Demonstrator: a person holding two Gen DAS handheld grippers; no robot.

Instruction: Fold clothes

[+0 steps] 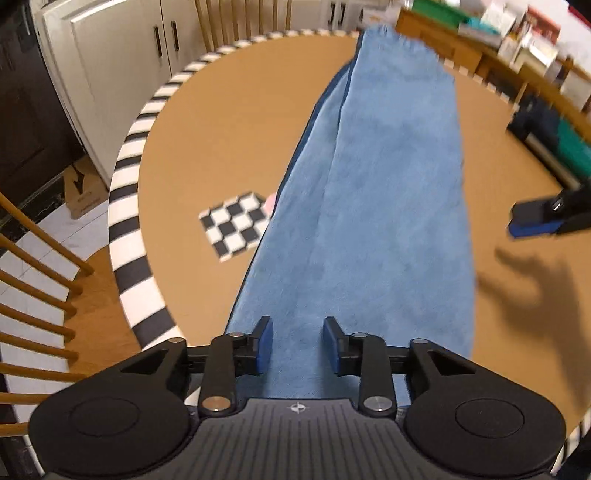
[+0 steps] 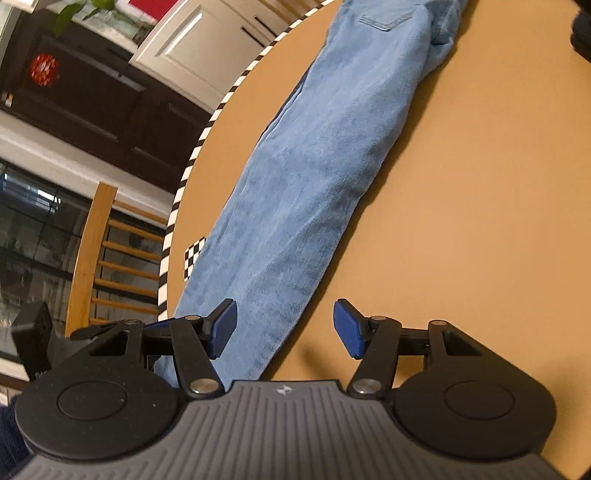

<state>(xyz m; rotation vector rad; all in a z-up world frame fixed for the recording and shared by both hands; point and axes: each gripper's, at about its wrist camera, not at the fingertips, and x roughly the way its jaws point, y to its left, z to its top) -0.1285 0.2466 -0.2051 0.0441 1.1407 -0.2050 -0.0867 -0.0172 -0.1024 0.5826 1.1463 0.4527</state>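
Jeans lay lengthwise on the round table, both grippers released.
Left wrist view: the left gripper [image 1: 298, 343] hovered spread over the jeans' [image 1: 369, 206] near end; the right gripper [image 1: 535, 221] sat well right. Right wrist view: the right gripper [image 2: 284, 328] gaped beside the jeans [image 2: 314, 166], showing a back pocket [image 2: 384, 16].

Both wrist views low over jeans [image 1: 369, 206]

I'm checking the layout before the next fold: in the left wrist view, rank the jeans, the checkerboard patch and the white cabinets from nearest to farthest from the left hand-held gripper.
1. Jeans: directly under and ahead of the left hand-held gripper.
2. Checkerboard patch: ahead and left, on the table.
3. White cabinets: far left, beyond the table's striped edge.
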